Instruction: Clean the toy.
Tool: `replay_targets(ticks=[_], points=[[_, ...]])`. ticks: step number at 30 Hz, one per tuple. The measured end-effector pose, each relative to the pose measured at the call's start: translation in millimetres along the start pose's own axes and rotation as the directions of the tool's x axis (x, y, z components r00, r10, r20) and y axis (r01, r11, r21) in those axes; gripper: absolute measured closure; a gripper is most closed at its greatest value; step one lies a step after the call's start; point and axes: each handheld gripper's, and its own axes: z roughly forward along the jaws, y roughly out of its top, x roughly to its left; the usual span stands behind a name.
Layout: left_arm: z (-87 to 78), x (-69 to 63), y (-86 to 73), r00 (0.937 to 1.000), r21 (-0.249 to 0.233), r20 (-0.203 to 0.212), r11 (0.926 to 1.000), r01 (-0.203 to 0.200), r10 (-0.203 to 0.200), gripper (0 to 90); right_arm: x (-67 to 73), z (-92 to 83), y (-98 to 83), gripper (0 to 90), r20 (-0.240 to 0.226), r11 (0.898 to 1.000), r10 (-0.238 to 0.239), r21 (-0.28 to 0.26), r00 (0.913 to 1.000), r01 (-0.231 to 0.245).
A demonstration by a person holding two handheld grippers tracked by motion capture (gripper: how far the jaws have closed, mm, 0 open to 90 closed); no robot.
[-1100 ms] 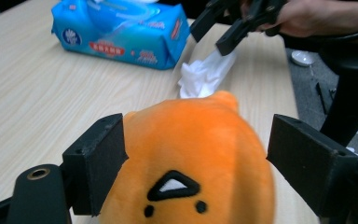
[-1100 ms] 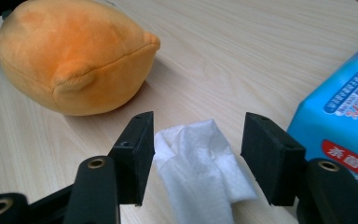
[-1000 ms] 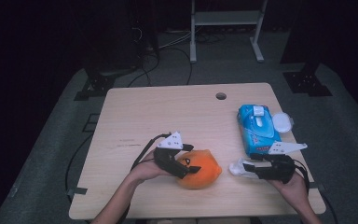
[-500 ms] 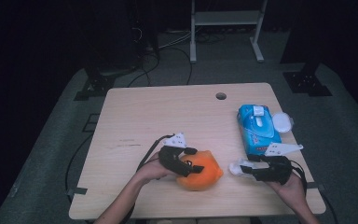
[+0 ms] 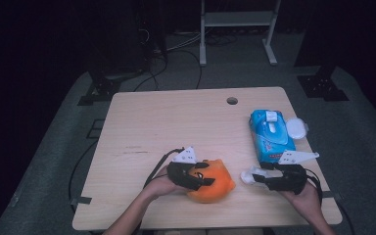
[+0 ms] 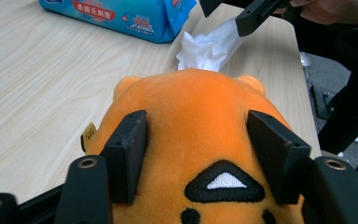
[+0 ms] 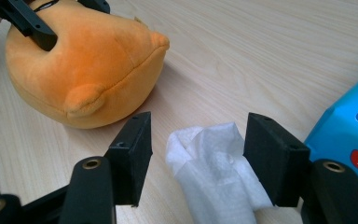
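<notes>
An orange plush toy [image 5: 216,188] lies near the table's front edge. My left gripper [image 5: 201,174] is clamped over it from the left. Its jaws have just been closing, and both pads now press into the plush [image 6: 196,102] on either side of its embroidered face. A crumpled white wipe [image 5: 248,175] lies just right of the toy. My right gripper [image 5: 260,176] points left at it, jaws open. The wipe [image 7: 214,168] sits between them, against the right pad, with a sliver of table showing before the left pad.
A blue pack of wet wipes [image 5: 270,134] lies at the table's right side, behind my right gripper, with a round white lid [image 5: 296,128] beside it. The wooden table [image 5: 166,122] has a cable hole [image 5: 232,101] near its far edge. Dark floor and stands surround it.
My left gripper has closed onto the orange plush toy and shifted slightly over it. The right gripper and the wipe have stayed where they were.
</notes>
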Motion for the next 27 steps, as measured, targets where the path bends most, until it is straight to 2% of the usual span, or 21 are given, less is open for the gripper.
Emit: replay_targets(ticks=[2,3,6,13,22,27], points=[[-0.7,-1.6,1.6,1.0,0.008,-0.005,1.0,0.001,-0.001,45.1,-0.3,-0.2,0.0,40.2,-0.001,1.0,0.005,-0.005,1.0,-0.005],[-1.4,-3.0,3.4,0.9998,0.016,-0.01,0.9997,-0.016,0.016,47.0,-0.8,-0.8,0.2,39.9,-0.001,1.0,0.006,-0.008,1.0,-0.006],[-1.7,-4.9,4.5,0.9996,0.011,-0.015,0.9997,-0.022,0.022,50.7,-0.9,-1.4,0.4,39.5,-0.001,1.0,0.01,-0.013,1.0,-0.01],[-5.8,-8.7,5.0,0.9986,-0.031,-0.034,0.9987,-0.04,0.039,56.3,-2.0,-4.4,0.2,38.3,0.003,0.999,0.019,-0.032,0.9998,-0.019],[-9.9,-12.3,11.1,0.9984,-0.061,-0.033,0.997,-0.049,0.047,58.9,-3.3,-6.8,0.8,38.2,0.0,0.998,0.027,-0.05,0.9996,-0.027],[-15.3,-10.7,17.1,0.9976,-0.086,-0.049,0.9949,-0.054,0.05,59.0,-3.9,-7.9,1.0,38.2,0.002,0.998,0.031,-0.06,0.9995,-0.031]])
